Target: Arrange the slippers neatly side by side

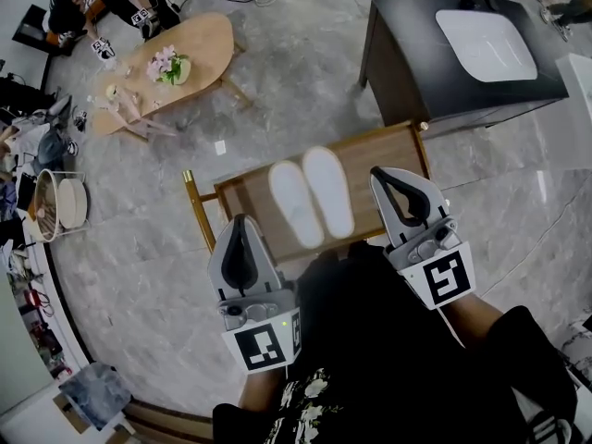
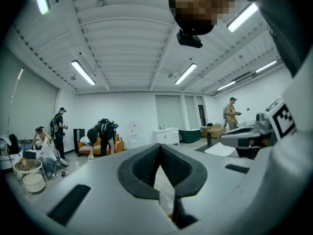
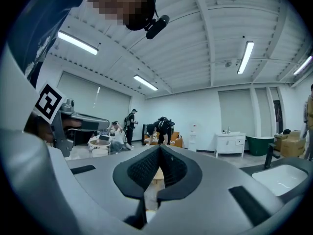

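The closed, empty left hand-held gripper (image 1: 242, 220) and right hand-held gripper (image 1: 379, 174) are hiding the near corners of the brown wooden bench (image 1: 375, 146). Two white oval slippers (image 1: 312, 195) are lying on it, side by side.

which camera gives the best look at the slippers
The head view. It looks down on both white slippers, whole and unobstructed, lying side by side on the wooden table. The left gripper view and the right gripper view look out level across the room, and neither shows a slipper clearly.
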The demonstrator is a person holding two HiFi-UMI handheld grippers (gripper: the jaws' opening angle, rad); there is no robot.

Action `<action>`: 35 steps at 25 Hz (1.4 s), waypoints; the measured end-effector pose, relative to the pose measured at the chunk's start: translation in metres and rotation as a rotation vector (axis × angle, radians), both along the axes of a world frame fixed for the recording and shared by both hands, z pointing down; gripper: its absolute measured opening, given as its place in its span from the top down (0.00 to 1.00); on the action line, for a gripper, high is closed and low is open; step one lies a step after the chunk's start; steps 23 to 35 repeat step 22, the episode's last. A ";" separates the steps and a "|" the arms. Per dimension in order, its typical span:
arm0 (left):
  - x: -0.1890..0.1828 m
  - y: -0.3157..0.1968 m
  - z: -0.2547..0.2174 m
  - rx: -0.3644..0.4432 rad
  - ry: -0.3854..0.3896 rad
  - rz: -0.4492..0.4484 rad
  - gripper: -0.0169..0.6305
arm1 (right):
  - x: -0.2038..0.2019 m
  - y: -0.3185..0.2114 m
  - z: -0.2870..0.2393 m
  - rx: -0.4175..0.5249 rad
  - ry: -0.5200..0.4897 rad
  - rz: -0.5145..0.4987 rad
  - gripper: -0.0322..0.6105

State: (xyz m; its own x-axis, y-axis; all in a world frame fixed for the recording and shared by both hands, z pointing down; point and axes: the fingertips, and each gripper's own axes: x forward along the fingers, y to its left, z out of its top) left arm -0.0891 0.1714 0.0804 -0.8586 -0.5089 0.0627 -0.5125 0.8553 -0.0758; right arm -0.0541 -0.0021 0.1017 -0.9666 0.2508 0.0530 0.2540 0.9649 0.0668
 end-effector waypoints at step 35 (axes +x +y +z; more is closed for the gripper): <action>-0.010 0.026 -0.002 0.035 -0.057 0.112 0.97 | 0.016 0.043 -0.023 0.007 -0.059 0.117 0.95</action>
